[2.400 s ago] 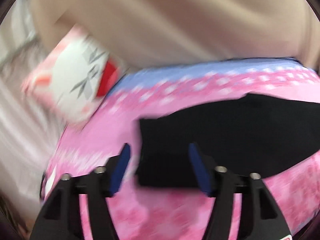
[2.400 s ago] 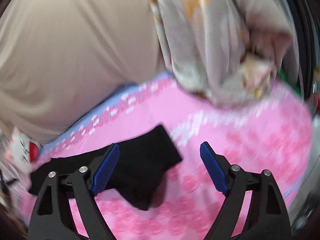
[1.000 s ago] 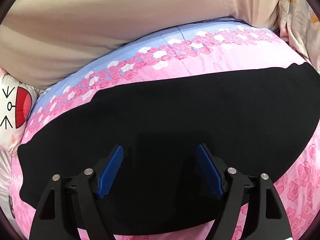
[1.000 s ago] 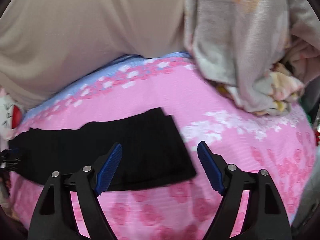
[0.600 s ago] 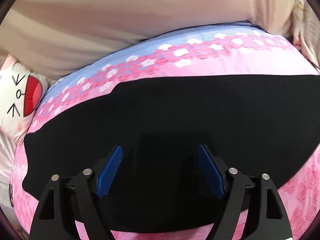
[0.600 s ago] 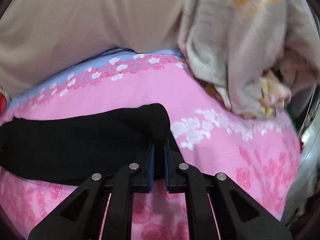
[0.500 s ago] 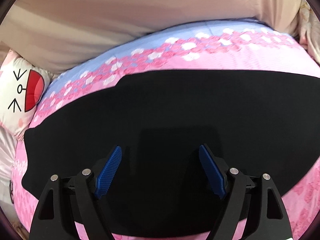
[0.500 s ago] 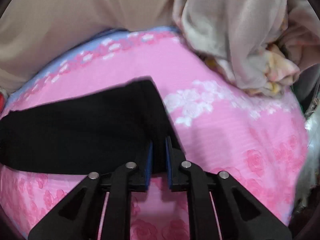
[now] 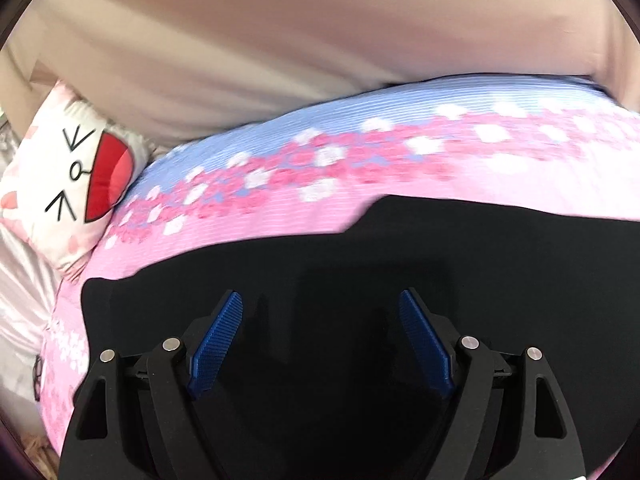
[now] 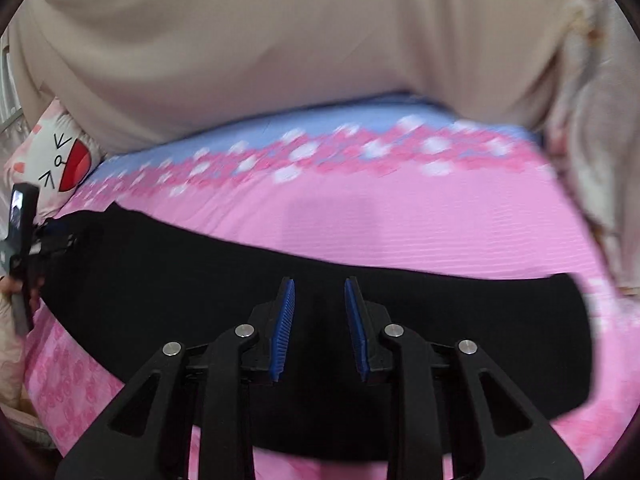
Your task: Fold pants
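Observation:
Black pants (image 9: 440,248) lie flat as a long band across the pink flowered bedsheet (image 9: 280,216). My left gripper (image 9: 320,296) hovers open over their left part, with only black cloth beneath and the pants' left edge a little further left. In the right wrist view the pants (image 10: 500,312) stretch from side to side. My right gripper (image 10: 319,281) is above their middle with its jaws opening. A narrow gap shows between the blue pads (image 10: 285,320), and they press on nothing. The left gripper's body (image 10: 22,248) shows at the far left, by the pants' left end.
A white cat-face pillow (image 9: 68,184) lies off the sheet's left end, also seen as the pillow (image 10: 60,160) in the right wrist view. Beige fabric (image 9: 320,40) rises behind the bed. A pale flowered blanket (image 10: 592,140) is heaped at the right. Bare pink sheet (image 10: 400,216) lies beyond the pants.
My right gripper, shut on the pants' right end half a second ago, has let go, parted its jaws and moved left over the middle. The left view shifted, showing more pillow.

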`<control>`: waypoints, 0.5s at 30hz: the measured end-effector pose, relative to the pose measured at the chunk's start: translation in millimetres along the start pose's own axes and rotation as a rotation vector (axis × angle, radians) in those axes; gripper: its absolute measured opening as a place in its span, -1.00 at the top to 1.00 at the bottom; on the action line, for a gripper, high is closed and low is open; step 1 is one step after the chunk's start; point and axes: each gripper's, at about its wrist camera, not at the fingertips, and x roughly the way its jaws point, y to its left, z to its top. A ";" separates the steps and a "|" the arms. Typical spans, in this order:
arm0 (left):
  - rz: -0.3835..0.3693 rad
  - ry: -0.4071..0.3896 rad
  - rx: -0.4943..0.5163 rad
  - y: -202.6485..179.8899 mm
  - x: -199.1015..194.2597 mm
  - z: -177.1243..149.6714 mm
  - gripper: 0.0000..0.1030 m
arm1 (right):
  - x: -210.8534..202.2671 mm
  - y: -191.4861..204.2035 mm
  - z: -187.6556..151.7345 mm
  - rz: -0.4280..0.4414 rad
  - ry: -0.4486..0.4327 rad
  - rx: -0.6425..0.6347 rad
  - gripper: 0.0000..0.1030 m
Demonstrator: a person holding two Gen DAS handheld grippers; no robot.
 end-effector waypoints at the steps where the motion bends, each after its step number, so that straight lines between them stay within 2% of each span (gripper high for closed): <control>1: 0.001 0.017 -0.005 5.9 11.1 3.6 -0.52 | 3.9 -0.5 0.8 0.007 0.006 0.003 0.49; 3: -0.010 0.063 -0.019 14.9 33.7 8.4 -0.72 | 19.5 -0.6 -0.8 -0.023 0.039 -0.006 0.50; 4: -0.016 0.061 -0.035 18.6 39.0 10.0 -0.90 | 28.3 -2.6 -2.2 -0.064 0.070 -0.011 0.50; 7: -0.064 0.066 -0.075 28.1 50.4 19.9 -0.90 | 32.6 -10.9 1.6 -0.085 0.068 0.034 0.54; 9: -0.091 0.072 -0.108 33.0 55.8 24.7 -0.90 | 26.4 -3.8 5.9 -0.086 0.031 0.021 0.48; 11: -0.101 0.063 -0.116 34.8 57.8 26.5 -0.90 | 37.5 -7.4 4.1 -0.148 0.075 -0.012 0.53; 13: -0.089 0.045 -0.109 34.0 52.9 27.4 -0.90 | 36.3 -14.7 3.7 -0.135 0.057 0.011 0.54; 15: -0.012 -0.006 -0.108 39.4 33.1 26.6 -0.90 | 13.9 -21.5 8.2 -0.225 0.024 0.056 0.52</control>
